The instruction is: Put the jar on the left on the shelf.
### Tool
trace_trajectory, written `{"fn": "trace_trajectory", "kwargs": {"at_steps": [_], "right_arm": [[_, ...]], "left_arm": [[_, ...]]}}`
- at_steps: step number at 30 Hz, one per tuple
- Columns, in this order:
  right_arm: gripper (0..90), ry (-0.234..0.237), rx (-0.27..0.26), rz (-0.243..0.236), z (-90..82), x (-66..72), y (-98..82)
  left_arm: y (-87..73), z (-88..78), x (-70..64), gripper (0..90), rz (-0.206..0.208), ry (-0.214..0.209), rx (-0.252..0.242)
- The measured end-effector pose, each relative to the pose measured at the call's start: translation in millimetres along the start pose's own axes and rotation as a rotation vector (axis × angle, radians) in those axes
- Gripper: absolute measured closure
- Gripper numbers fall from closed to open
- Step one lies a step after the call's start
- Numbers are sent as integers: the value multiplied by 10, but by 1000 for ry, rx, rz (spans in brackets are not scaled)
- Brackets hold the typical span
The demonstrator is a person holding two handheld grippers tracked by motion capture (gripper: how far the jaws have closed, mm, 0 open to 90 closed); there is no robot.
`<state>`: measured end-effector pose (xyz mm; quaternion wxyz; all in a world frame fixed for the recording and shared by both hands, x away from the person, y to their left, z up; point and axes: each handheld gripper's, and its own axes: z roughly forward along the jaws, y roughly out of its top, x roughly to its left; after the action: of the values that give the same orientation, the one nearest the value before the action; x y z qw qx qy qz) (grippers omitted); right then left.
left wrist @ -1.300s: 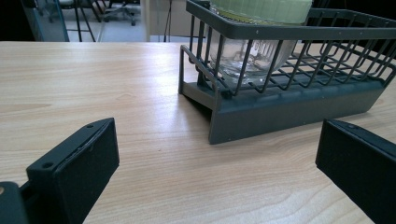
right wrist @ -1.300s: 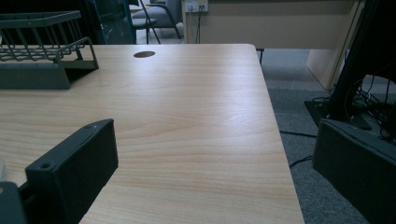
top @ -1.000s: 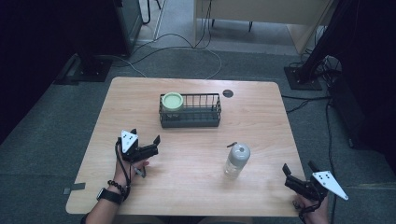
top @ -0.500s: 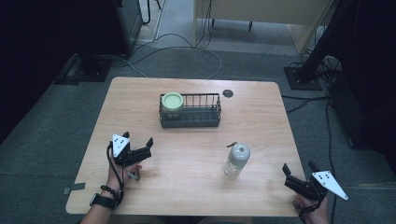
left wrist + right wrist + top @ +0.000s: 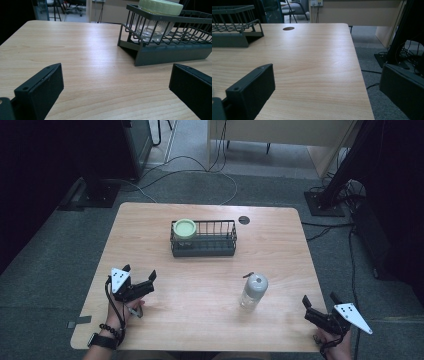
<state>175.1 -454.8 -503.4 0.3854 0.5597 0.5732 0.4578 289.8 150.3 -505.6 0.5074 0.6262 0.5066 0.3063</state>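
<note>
A dark wire basket stands at the table's back centre, with a clear jar with a pale green lid in its left end; the left gripper view shows the basket and the jar at upper right. A clear plastic bottle with a grey cap stands upright right of centre. My left gripper rests open near the front left, nothing between its jaws. My right gripper is open at the front right corner, over the table's right edge.
A round cable hole sits in the wooden table near the back right. Cables and stand bases lie on the grey floor beyond and to the right. A wide stretch of bare wood lies between the grippers and the basket.
My left gripper has drifted left and toward the front edge, staying open. The right gripper, bottle and basket have not moved.
</note>
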Motion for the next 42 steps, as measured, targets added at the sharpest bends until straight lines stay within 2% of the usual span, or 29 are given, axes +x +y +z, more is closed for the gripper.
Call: {"fn": "trace_trajectory", "kwargs": {"at_steps": [4,5,18,24,39,42], "right_arm": [[0,-1,0,-1,1,0,0],[0,-1,0,-1,1,0,0],[0,-5,1,0,3,-2,0],[0,-6,1,0,3,-1,0],[1,-13,2,0,5,0,0],[1,-14,2,0,3,1,0]], "left_arm": [[-4,-35,33,0,4,8,-2],[-6,-75,98,0,-9,19,-4],[-20,-183,213,0,-18,36,-5],[-43,-293,302,0,-17,44,-4],[-78,-429,368,0,-6,42,-1],[-86,-483,409,0,-9,56,-10]]}}
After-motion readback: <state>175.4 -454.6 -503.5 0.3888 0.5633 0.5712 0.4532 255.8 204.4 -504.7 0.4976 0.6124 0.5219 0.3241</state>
